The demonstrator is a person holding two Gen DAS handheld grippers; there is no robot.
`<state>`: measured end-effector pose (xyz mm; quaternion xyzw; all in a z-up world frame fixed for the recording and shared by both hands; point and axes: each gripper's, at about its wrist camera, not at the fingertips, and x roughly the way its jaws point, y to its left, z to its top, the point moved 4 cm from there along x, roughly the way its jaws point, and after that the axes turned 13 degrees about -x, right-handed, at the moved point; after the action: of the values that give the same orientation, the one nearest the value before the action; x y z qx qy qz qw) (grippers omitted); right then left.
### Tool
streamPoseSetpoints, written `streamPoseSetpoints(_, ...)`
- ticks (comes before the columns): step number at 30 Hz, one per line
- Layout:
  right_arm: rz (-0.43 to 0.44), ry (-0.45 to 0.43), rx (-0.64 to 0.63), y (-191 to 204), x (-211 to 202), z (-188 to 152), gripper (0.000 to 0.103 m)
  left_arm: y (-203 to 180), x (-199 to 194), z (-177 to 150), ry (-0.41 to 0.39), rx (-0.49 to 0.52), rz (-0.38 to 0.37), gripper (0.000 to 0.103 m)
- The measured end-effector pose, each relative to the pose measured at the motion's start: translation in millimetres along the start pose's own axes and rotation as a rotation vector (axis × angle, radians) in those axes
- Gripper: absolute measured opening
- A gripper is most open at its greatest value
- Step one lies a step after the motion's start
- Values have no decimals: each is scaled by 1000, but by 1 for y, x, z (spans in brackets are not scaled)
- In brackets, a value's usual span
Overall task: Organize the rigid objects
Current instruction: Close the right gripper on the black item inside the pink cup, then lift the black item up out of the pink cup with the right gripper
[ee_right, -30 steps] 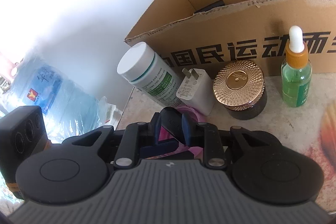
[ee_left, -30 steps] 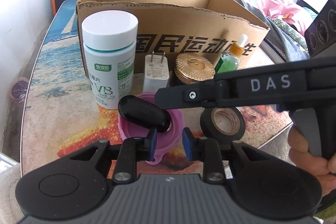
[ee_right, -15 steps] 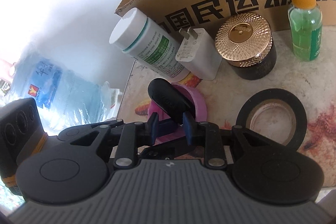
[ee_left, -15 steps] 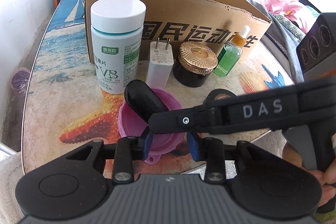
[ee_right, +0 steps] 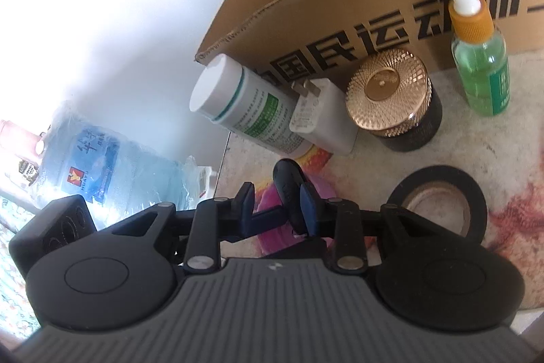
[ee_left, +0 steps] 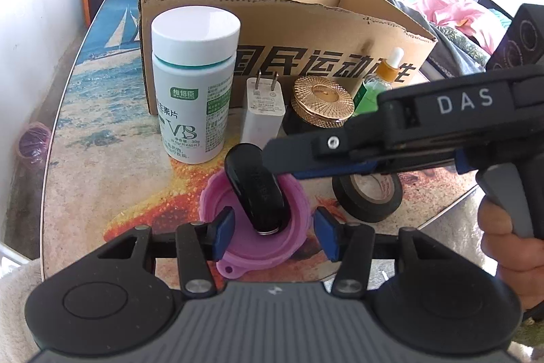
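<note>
**A:** Largest first: your cardboard box [ee_left: 272, 33] stands at the back of the table [ee_left: 102, 131], with the white pill bottle [ee_left: 193, 91], charger plug [ee_left: 263, 114], gold-lidded jar [ee_left: 321, 108] and green dropper bottle [ee_right: 479, 63] lined up against its front. The tape roll [ee_left: 369, 196] lies nearer you.

**B:** And the step in hand?

**A:** Letting go, by my reading. The black key fob [ee_left: 256, 189] now leans in the pink cup [ee_left: 258, 227], one end up over the rim. Your left gripper [ee_left: 275, 235] is opening, pads clear on both sides of the cup. Your right gripper [ee_right: 277, 208] is opening too; the fob sits between its jaws, one pad seemingly touching, no longer clamped.

**B:** Change from a second ago?

**A:** Both sets of fingers were clenched then, the left on the cup rim, the right on the fob. Both have loosened.

**B:** Next move?

**A:** Back both hands off without knocking the fob over, then pick another loose item, probably for the box.
</note>
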<state>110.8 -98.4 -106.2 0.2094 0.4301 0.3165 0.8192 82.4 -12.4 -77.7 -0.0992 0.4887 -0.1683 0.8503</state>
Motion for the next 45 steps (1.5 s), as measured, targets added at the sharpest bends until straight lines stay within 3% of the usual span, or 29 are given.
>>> streamPoseSetpoints(11,-16,-19,-52,0,27,12,30,2,6,3,-44,3,-15,48)
streamPoseSetpoints(19,35,-20,-80,6,18,5,21,6,5,4,-66,22,-9,40)
streamPoseSetpoints(28,25,-14,-103,11,16,5,21,2,7,6,-83,37,-6,35)
streamPoseSetpoints(36,-4,-111,25,-12,-4,6,27,3,1,4,-103,47,-10,25)
streamPoseSetpoints(41,2,-96,76,-24,5,4,33,2,1,0,-109,72,-4,23)
streamPoseSetpoints(45,27,-79,64,-19,13,3,46,-3,0,-1,-118,98,-7,22)
